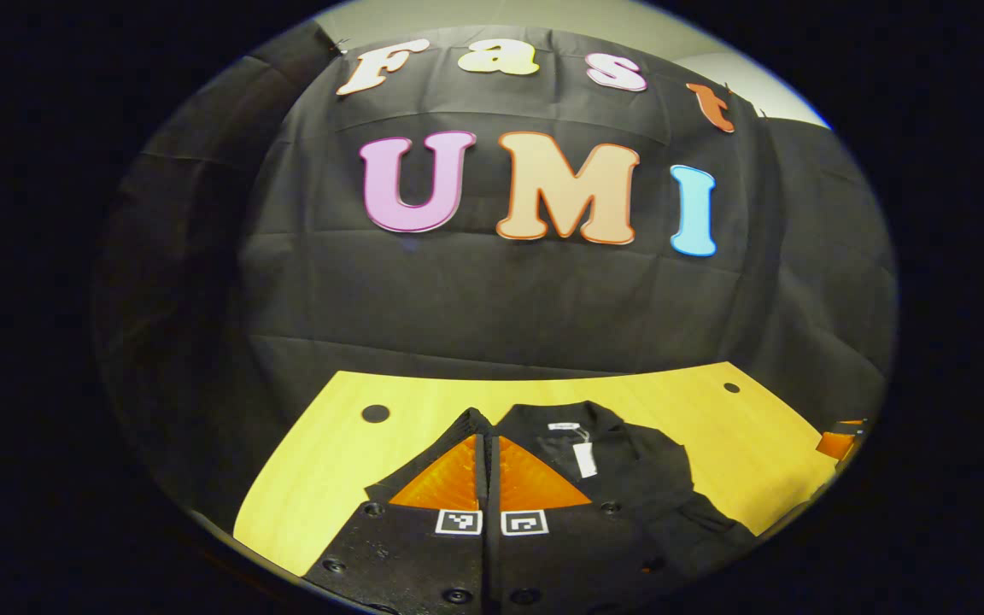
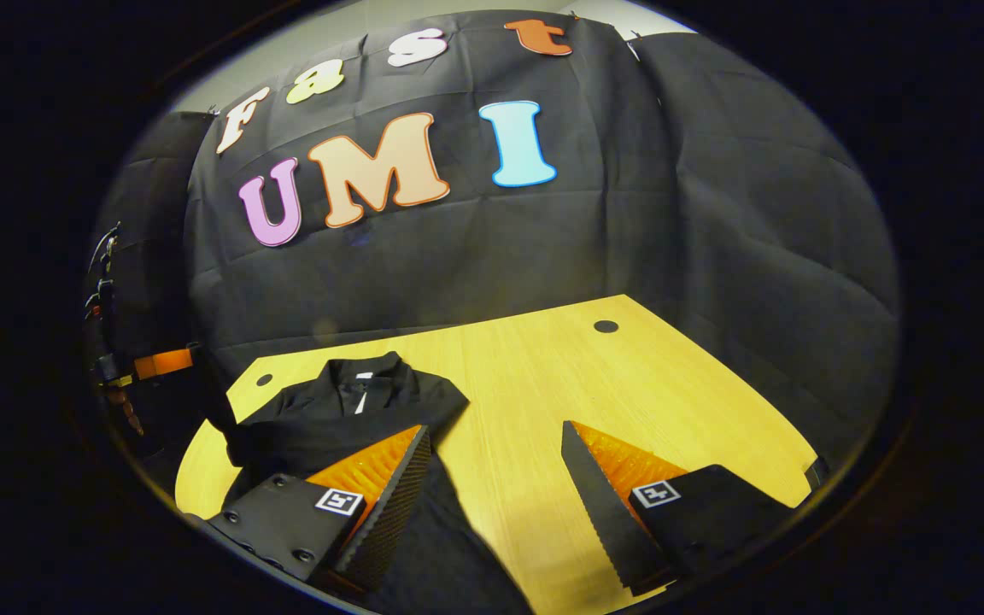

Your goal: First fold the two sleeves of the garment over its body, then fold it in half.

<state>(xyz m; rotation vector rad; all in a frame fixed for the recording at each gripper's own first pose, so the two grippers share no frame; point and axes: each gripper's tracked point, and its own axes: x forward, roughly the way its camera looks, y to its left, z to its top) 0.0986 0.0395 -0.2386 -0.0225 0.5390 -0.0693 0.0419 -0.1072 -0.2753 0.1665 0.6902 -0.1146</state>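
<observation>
A black collared fabric garment (image 1: 603,465) lies on the pale yellow wooden tabletop (image 1: 330,461), its collar toward the booth's black cloth wall (image 1: 500,299) and one sleeve folded across its body. The left tool (image 1: 489,465) sits above the garment with its fingers pressed together, nothing visibly between them. The right tool (image 2: 496,461) is spread wide above the garment's edge (image 2: 449,530) and bare wood.

A yellow wooden table (image 1: 714,427) stands against the black cloth wall (image 1: 543,299); two round dark holes (image 1: 375,413) sit near the table's far corners; a pale wall (image 1: 714,64) shows above the cloth.
</observation>
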